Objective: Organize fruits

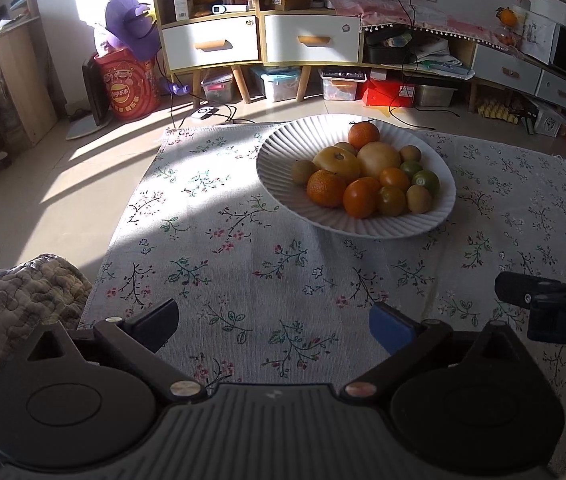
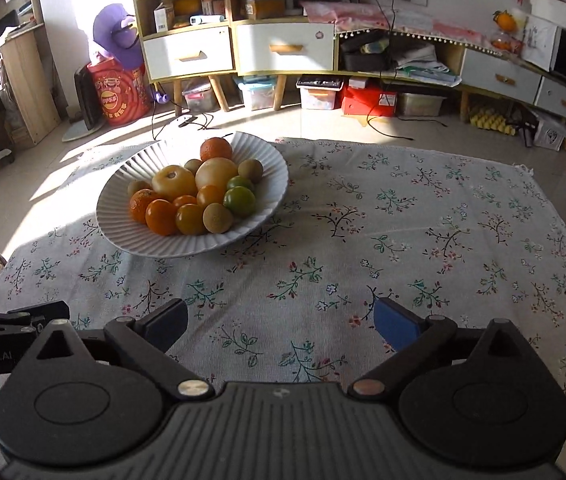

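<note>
**Both tongs spread wide over a flowered cloth, fruit bowl ahead**

We see our left tongs (image 1: 273,322) spread wide with nothing between the blue pads, hovering over a flowered cloth (image 1: 243,264). Our right tongs (image 2: 279,320) are likewise spread and empty. The left view catches the right tool's edge, lettered "DAS"; the right view shows "mRobot.AI" on the left tool. Beyond the tongs, well apart from them, a white ribbed bowl (image 2: 131,236) sits on the cloth, piled with fruits (image 2: 199,196): oranges, green citrus, kiwis, pale yellow pears or apples. Farther back, a red bag (image 1: 131,84) with unreadable writing stands by white drawers (image 1: 211,44).
</note>
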Tool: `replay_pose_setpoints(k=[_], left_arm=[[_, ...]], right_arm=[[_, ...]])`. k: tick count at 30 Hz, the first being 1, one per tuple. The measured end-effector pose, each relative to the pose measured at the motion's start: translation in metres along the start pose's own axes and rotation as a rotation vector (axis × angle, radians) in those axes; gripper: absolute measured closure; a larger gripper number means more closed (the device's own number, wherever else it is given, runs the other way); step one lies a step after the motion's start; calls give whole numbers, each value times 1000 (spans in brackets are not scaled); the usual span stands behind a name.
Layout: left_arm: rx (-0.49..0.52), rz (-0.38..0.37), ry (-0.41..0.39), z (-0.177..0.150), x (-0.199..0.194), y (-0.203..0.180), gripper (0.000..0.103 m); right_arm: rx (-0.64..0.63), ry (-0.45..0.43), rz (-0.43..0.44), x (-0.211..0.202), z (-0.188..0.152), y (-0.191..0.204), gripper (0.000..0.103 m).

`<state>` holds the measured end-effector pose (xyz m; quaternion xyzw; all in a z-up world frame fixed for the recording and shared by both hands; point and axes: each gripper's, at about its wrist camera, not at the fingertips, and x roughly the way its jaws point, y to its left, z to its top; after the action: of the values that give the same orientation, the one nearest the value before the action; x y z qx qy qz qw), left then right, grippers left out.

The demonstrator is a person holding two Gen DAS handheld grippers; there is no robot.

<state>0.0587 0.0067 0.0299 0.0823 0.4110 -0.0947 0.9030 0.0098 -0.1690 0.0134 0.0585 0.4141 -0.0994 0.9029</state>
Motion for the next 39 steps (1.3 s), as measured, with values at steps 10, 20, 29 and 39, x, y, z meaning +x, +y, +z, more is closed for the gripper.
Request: replay_pose_setpoints(k=[10, 20, 29, 39], left_arm=[[0, 15, -2, -7, -6, -6, 10], [-6, 19, -4, -9, -7, -9, 10], [-8, 14, -2, -8, -8, -9, 10], [-10, 5, 5, -9, -8, -9, 10]], right_arm=[[-5, 0, -16, -5, -8, 5, 1], [-6, -18, -29, -10, -12, 9, 0], [-10, -13, -25, -11, -12, 10, 0], [-12, -10, -24, -11, -12, 11, 0]])
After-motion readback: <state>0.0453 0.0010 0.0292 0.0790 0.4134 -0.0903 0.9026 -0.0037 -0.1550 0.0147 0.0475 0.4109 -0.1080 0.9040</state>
